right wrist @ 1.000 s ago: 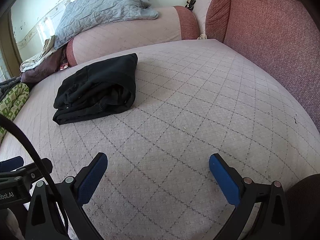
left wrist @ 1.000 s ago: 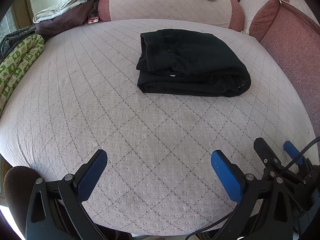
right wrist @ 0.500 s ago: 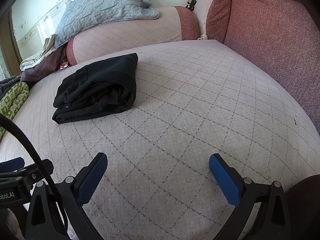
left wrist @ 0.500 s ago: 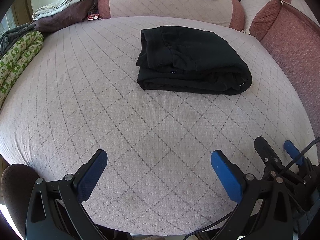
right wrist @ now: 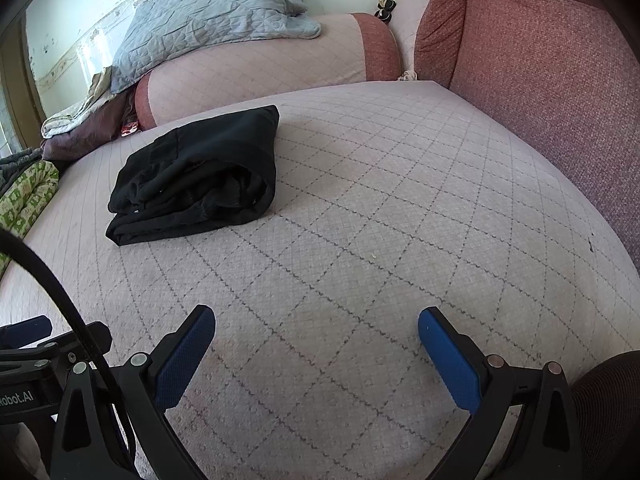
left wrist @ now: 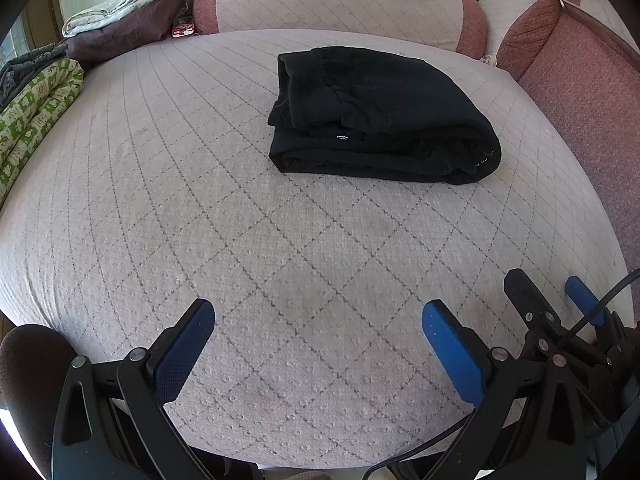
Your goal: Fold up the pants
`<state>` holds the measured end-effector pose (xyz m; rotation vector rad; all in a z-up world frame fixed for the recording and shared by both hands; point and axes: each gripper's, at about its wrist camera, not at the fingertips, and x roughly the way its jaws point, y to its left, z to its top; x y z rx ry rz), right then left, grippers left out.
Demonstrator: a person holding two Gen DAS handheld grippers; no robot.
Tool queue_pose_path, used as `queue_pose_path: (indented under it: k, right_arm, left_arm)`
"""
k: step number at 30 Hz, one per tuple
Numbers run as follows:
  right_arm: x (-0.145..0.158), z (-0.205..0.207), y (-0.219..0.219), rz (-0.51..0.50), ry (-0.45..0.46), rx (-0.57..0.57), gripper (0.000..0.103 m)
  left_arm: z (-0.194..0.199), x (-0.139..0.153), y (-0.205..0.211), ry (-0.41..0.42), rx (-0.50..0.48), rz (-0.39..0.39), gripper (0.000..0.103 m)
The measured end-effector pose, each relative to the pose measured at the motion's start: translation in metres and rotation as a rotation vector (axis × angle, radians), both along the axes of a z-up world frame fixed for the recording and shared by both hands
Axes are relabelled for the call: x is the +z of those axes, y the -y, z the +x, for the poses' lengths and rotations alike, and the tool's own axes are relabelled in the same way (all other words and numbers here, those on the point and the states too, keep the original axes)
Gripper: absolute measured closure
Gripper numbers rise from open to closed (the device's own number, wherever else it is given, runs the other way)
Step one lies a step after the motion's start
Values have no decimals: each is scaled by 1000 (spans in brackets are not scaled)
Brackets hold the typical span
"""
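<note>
The pants [left wrist: 380,116] lie folded into a thick black bundle on the far half of the bed [left wrist: 160,200], a little right of its middle in the left wrist view and off to the far left in the right wrist view. The layers are stacked, the waistband end toward the left, with a small white label showing on the near edge. Nothing touches them.

The left gripper [left wrist: 318,332] hangs over the near edge of the bed, its blue pads spread wide with only the quilted cover between them. The right gripper [right wrist: 316,332] sits just beside it on the right, equally spread and holding nothing; its black frame and one blue pad show at the right edge of the left view. Both are well apart from the pants.

At the far side a long pink bolster [right wrist: 260,76] runs along the bed, with a grey quilt [right wrist: 208,12] draped over it. A reddish cushion [right wrist: 540,72] stands along the right side. On the far left lie a green patterned roll [left wrist: 36,112] and a heap of other cloth [left wrist: 116,28].
</note>
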<state>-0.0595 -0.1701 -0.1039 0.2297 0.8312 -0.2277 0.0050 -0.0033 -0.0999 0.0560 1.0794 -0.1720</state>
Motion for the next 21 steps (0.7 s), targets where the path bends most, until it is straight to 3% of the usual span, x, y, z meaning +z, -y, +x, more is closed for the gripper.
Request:
queue_pose_path:
  k: [21]
  right_arm:
    - [-1, 1, -4, -13, -4, 13, 0]
  left_arm:
    - [1, -3, -2, -20, -6, -14, 0]
